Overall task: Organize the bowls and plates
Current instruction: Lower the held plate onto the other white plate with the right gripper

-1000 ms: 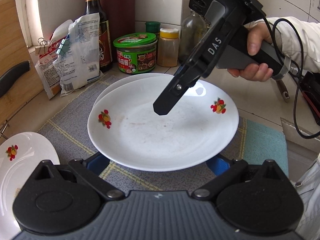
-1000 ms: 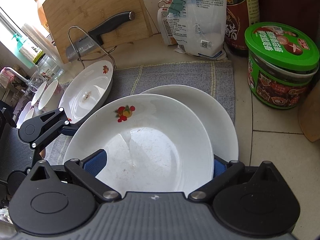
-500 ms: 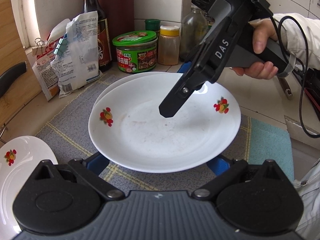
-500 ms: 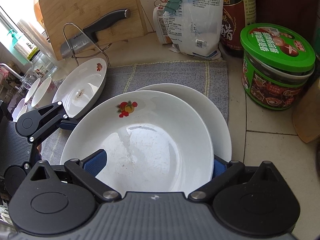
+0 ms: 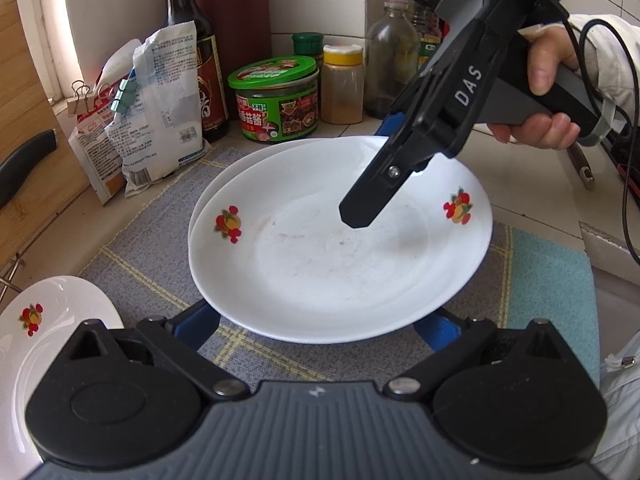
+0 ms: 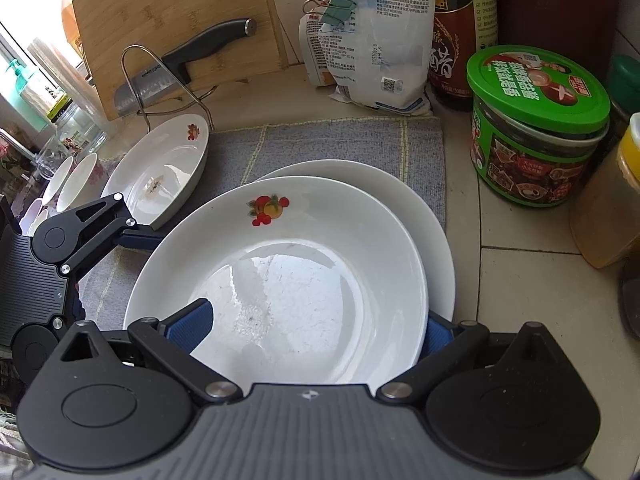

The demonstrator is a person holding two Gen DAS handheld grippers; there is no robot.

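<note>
Here the fruit-print plate (image 5: 340, 256) hides most of the plain plate (image 6: 424, 216) beneath; both grippers' blue fingers (image 5: 196, 322) spread wide, tips hidden.

Top plate (image 5: 340, 264) on lower plate (image 6: 436, 216), on mat (image 5: 152, 248).

- top plate (image 5: 332, 256): white, red fruit decals on the rim, faint smudges inside, sits offset on another plate
- lower plate (image 6: 416, 204): plain white, peeking out behind it, on the grey mat
- third plate (image 6: 160, 168): same decal, off to the side, tilted
</note>
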